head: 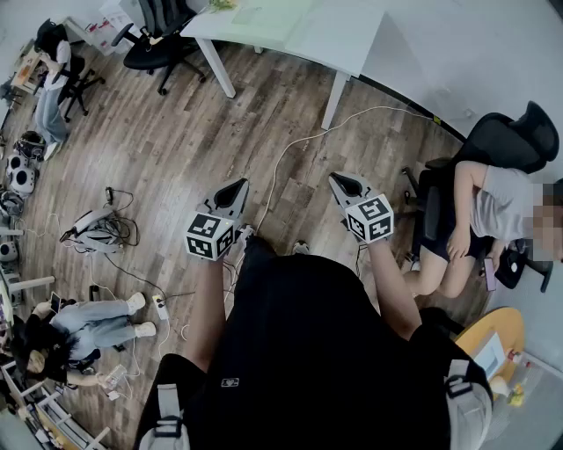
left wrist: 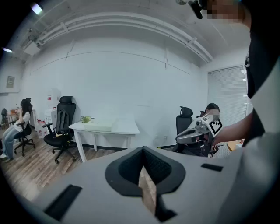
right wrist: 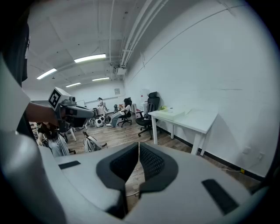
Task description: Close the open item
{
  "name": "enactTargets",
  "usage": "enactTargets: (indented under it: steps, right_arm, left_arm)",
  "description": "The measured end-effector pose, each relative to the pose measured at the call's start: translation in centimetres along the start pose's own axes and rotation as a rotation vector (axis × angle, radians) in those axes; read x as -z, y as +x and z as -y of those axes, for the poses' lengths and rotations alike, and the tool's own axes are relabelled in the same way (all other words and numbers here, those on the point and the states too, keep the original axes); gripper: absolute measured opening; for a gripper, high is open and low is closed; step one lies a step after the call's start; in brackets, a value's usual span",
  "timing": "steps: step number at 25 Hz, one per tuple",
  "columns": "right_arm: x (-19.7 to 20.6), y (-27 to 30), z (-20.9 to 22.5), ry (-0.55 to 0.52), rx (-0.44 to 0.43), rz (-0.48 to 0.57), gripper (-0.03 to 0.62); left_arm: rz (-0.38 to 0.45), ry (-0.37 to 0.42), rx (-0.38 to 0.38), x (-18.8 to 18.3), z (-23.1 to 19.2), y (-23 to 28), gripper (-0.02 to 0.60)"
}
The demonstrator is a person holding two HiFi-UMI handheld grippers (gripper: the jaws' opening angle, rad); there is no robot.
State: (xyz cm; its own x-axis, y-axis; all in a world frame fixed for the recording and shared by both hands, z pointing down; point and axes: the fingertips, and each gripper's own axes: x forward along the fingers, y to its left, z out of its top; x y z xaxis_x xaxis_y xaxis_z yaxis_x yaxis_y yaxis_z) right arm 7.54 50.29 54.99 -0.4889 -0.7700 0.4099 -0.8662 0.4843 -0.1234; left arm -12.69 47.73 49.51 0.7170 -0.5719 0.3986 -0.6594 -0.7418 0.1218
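Note:
Both grippers hang in mid-air over a wooden floor, each with nothing in it. In the head view my left gripper [head: 235, 190] and right gripper [head: 344, 183] point ahead, jaws together. The left gripper view shows its pads meeting at the tip [left wrist: 142, 151]. In the right gripper view the pads touch as well [right wrist: 138, 146]. Ahead stands a white table [head: 343, 39] with a flat pale-green item [head: 264, 14] on it, also seen as the pale-green item [left wrist: 101, 126] and the same item [right wrist: 178, 113]. I cannot tell whether it is open.
A black office chair [head: 158, 46] stands left of the table. A person sits in a chair [head: 493, 206] at the right. Another person sits on the floor [head: 88, 323] at the left. Cables and gear [head: 104, 230] lie on the floor. A white cable [head: 299, 145] runs ahead.

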Motion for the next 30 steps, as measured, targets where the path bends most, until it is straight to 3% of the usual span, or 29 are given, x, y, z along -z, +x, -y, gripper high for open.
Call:
enactTargets:
  steps: [10, 30]
  right_arm:
    - [-0.2, 1.1, -0.6, 0.014, 0.005, -0.011, 0.009]
    - [-3.8, 7.7, -0.1, 0.038, 0.093, 0.003, 0.009]
  left_arm:
    - [-0.014, -0.004, 0.006, 0.1, -1.3, -0.5, 0.006]
    - [-0.003, 0.013, 0.087, -2.6, -9.1, 2.3, 0.006]
